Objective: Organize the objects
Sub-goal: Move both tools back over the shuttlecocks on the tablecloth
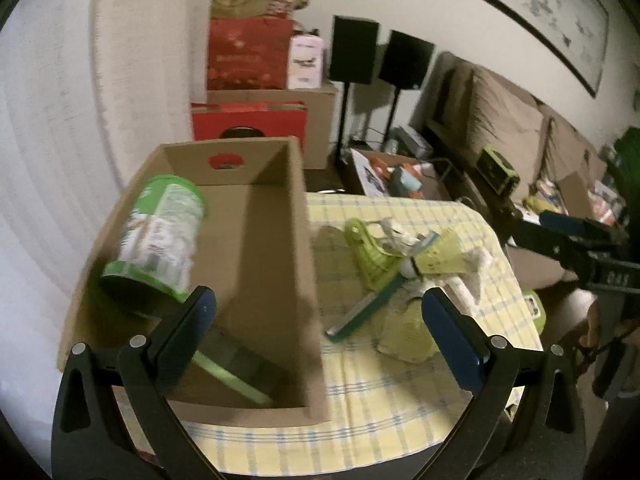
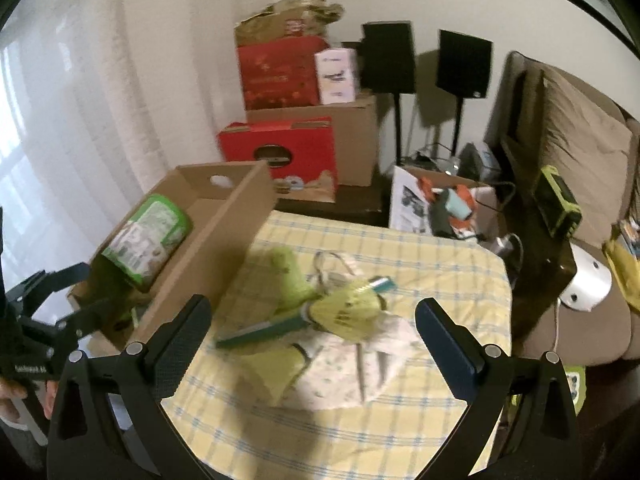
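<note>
An open cardboard box [image 1: 298, 240] stands on the left of a yellow checked tablecloth [image 1: 380, 392]. A green-and-white canister [image 1: 160, 236] leans inside it, also in the right wrist view [image 2: 148, 240]; a flat dark item with a green edge [image 1: 236, 368] lies on the box floor. Beside the box lies a pile: a yellow shuttlecock [image 1: 436, 256], a teal brush or comb [image 1: 368, 308], a green clip [image 1: 368, 252] and pale cloths [image 2: 360, 364]. My left gripper [image 1: 316, 312] is open over the box's right wall. My right gripper [image 2: 312, 320] is open above the pile.
Red and brown boxes [image 2: 280, 76] are stacked at the wall behind the table. Two black speakers on stands [image 2: 464, 64] stand to their right. A brown sofa [image 2: 580, 152] with clutter lies along the right. A carton of items [image 2: 440, 204] sits beyond the table's far edge.
</note>
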`<action>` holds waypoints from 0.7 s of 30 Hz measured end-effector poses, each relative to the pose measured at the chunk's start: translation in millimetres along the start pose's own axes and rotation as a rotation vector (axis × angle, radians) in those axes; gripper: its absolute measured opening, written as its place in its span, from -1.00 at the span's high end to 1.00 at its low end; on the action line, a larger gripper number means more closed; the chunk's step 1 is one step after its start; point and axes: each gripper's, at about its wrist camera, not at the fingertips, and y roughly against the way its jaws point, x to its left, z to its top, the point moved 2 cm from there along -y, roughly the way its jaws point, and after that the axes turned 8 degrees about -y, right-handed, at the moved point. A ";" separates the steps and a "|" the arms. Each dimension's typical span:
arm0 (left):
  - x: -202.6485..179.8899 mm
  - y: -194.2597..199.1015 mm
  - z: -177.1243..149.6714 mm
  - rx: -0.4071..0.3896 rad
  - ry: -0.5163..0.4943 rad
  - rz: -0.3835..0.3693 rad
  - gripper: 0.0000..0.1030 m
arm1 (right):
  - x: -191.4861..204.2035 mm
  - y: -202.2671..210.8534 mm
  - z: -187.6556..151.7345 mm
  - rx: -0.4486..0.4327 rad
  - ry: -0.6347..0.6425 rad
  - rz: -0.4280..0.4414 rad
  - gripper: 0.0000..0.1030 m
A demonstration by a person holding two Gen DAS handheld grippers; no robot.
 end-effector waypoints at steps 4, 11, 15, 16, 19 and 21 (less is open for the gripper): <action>-21.2 -10.1 -1.2 0.017 -0.030 -0.043 -1.00 | -16.8 -2.6 -4.5 0.010 -0.036 -0.011 -0.99; -55.1 -31.9 -2.6 0.058 -0.071 -0.104 -1.00 | -37.9 -15.7 -7.1 0.038 -0.092 0.010 -0.99; -74.5 -44.7 -1.1 0.075 -0.105 -0.116 -1.00 | -44.6 -31.9 -1.9 0.073 -0.112 0.034 -0.99; -77.8 -48.2 -0.6 0.079 -0.113 -0.118 -1.00 | -46.0 -36.4 -0.3 0.080 -0.113 0.035 -0.99; -85.2 -59.0 0.0 0.090 -0.133 -0.119 -1.00 | -49.5 -47.0 2.7 0.094 -0.112 0.031 -0.99; -89.8 -65.5 -0.3 0.097 -0.143 -0.115 -1.00 | -51.1 -52.5 4.5 0.102 -0.111 0.035 -0.99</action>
